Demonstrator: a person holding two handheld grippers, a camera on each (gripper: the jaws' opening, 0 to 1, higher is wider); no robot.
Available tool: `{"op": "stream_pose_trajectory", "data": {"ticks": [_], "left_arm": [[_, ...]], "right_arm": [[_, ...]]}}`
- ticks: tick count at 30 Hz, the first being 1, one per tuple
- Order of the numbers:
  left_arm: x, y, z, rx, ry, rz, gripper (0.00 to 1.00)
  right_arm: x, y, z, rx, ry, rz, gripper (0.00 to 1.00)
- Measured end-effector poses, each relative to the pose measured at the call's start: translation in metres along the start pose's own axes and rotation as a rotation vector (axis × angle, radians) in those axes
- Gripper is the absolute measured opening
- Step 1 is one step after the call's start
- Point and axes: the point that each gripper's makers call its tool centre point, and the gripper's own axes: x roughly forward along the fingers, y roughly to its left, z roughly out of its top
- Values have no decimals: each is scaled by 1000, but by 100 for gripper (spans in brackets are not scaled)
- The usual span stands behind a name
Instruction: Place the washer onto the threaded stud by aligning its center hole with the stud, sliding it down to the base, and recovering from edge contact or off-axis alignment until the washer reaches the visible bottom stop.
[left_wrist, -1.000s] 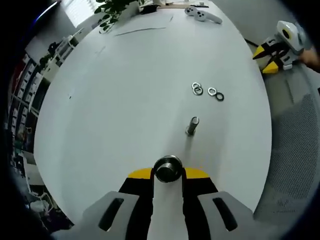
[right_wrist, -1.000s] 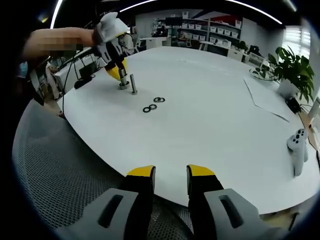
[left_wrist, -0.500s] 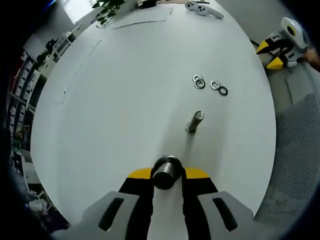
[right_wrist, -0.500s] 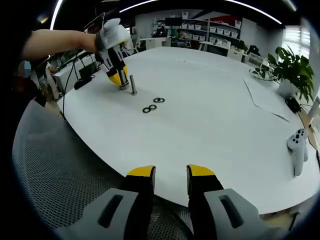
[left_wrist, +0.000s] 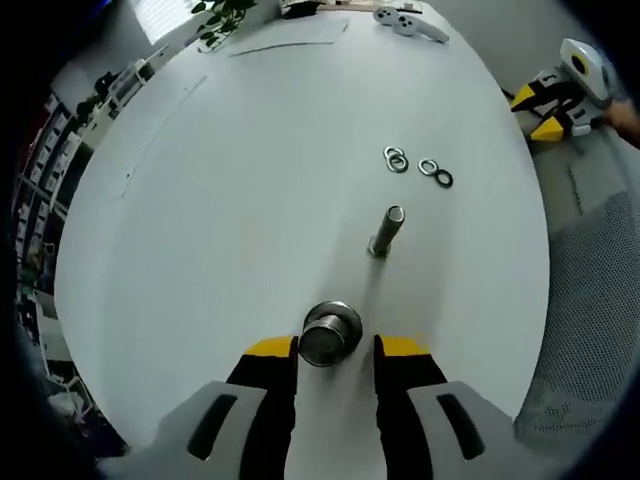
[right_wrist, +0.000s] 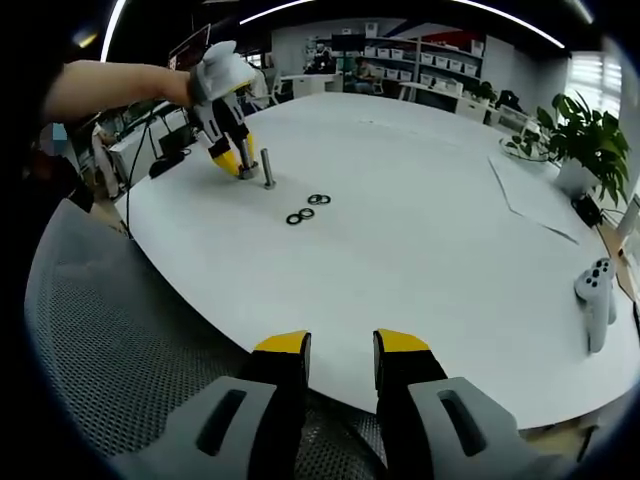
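An upright threaded stud (left_wrist: 385, 232) stands on the round white table (left_wrist: 250, 200), with several loose washers (left_wrist: 415, 166) lying beyond it. A short metal cylinder (left_wrist: 330, 335) stands on the table between the jaws of my left gripper (left_wrist: 336, 350). The jaws are open, with small gaps on both sides of the cylinder. In the right gripper view, a hand holds the left gripper (right_wrist: 240, 158) beside the stud (right_wrist: 268, 168), and the washers (right_wrist: 308, 210) lie closer. My right gripper (right_wrist: 342, 348) hovers open and empty over the near table edge.
A white game controller (right_wrist: 597, 295) lies near the table's right edge, and a potted plant (right_wrist: 580, 140) and paper sheets (right_wrist: 535, 205) lie further back. A grey mesh chair (right_wrist: 120, 330) stands against the table's near left edge.
My left gripper's jaws have spread apart and let go of the metal cylinder, which now stands free on the table. The right gripper has not moved.
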Motion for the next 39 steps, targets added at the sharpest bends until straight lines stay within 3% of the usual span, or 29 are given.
{"op": "stream_pose_trajectory", "data": {"ticks": [6,8,10,15,21,26,34,37,38,39], "left_arm": [[-12,-1,-6,-52,-37,26,33],[-19,0,3,-139,-126,41,37],[-27,-1,5,-187,-159,38,37],[-49,-3,8,-220,-221,82,36],[-81,-13,23,-298,-364,99,35],[-102,-23,22,-327,-421,134,35],[-128,-47,20,-423,-536,175,33],[-129,-60,13,-436,-548,169,30],[-126,-74,8,-388,-521,135,26],[-126,-76,5,-376,-516,152,24]], "right_arm": [[0,1,-1,-4,5,4,28],[0,1,-1,-5,7,6,28],[0,1,-1,-6,6,7,28],[0,1,0,-6,0,7,28],[0,1,1,-5,-8,6,28],[0,2,1,-9,-6,10,28],[0,3,0,-8,-5,16,28],[-1,3,1,-2,-13,21,28],[-1,3,4,6,-30,20,28],[-1,2,4,7,-34,19,28]]}}
